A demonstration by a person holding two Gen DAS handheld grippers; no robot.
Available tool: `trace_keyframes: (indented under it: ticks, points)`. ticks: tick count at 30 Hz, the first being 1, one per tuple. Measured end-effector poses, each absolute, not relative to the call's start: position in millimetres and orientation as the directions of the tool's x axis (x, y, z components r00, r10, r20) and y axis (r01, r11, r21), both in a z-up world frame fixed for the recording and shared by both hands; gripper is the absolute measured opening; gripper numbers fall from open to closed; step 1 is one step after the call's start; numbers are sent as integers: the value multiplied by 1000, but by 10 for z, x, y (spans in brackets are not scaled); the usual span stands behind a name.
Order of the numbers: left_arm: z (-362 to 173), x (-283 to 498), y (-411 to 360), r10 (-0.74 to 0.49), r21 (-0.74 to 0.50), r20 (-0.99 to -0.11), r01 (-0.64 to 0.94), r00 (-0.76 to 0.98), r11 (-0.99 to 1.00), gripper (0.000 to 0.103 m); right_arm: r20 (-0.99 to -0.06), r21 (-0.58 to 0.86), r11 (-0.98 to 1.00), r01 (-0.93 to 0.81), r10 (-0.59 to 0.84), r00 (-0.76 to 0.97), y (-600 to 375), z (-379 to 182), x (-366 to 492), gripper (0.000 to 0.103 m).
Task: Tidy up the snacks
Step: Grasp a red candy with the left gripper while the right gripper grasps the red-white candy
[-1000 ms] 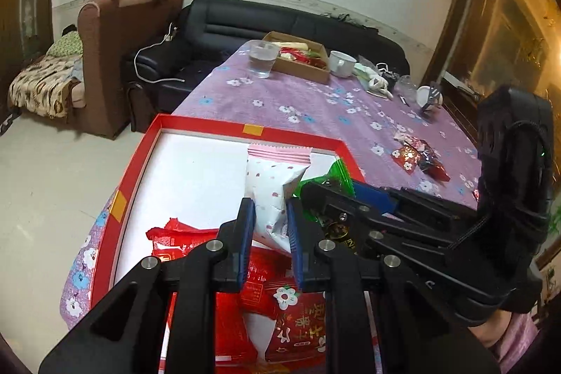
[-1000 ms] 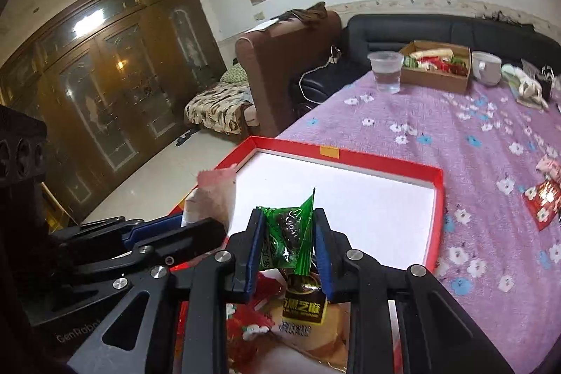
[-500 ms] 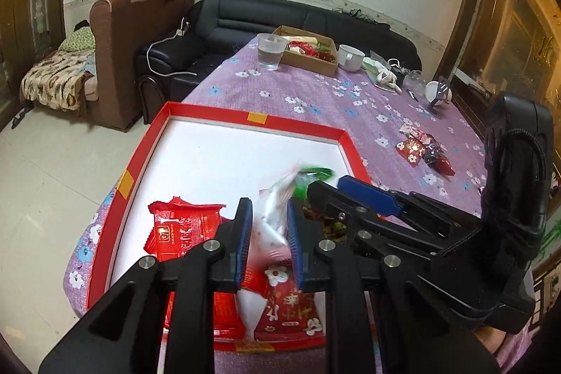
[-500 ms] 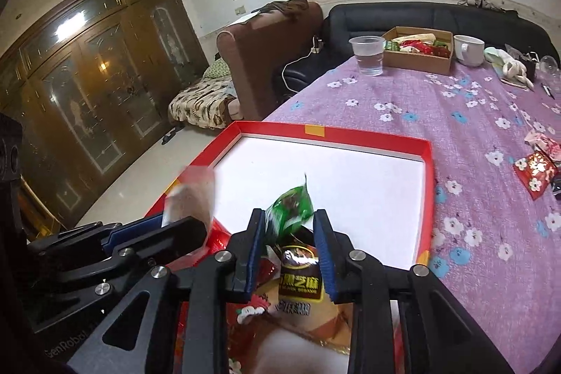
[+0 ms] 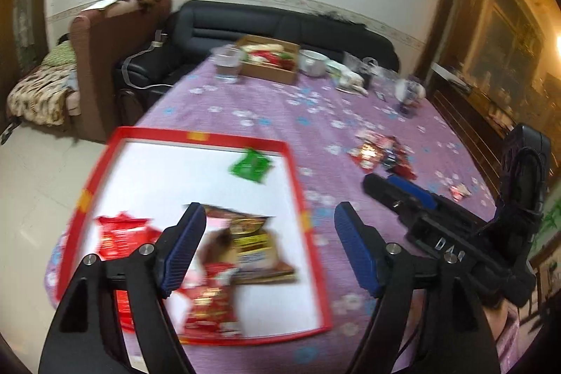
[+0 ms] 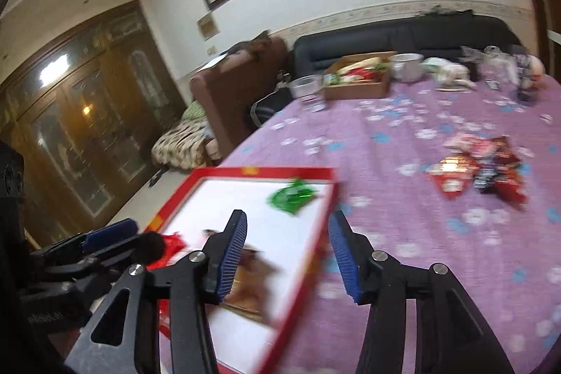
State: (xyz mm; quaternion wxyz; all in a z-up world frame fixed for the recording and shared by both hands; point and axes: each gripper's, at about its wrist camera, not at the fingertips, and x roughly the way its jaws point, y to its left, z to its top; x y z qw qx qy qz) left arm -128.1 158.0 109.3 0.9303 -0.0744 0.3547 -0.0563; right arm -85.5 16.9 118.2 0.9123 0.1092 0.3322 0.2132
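Now both spread wide: left gripper (image 5: 268, 246) and right gripper (image 6: 287, 251), empty above the red tray (image 5: 294, 184). Probably freed for the loose snacks (image 6: 477, 172) on the cloth, though blur obscures much.

The left gripper (image 5: 270, 246) hangs wide apart over the red tray (image 5: 296, 188). Inside lie a green packet (image 5: 250, 165) and red packets (image 5: 119, 235). The right gripper (image 5: 396, 190) is beside.

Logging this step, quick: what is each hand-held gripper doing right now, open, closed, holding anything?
Left hand-held gripper: open, holding nothing, above the red tray.
Right hand-held gripper: open, holding nothing, over the tray's right edge.
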Motion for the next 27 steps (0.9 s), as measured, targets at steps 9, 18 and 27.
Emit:
trace_keyframes:
  ticks: [9, 18, 27]
  points:
    - [1034, -827, 830, -233, -139, -700, 192, 675, 972, 76, -644, 354, 935, 19, 229, 730, -1666, 947, -822, 55]
    - [805, -305, 397, -242, -97, -765, 264, 597, 960, 76, -721, 414, 855, 312, 98, 686, -2931, 771, -658, 55]
    - [643, 14, 270, -229, -86, -783, 265, 578, 961, 76, -783, 446, 780, 438, 103, 614, -3075, 458, -246, 55]
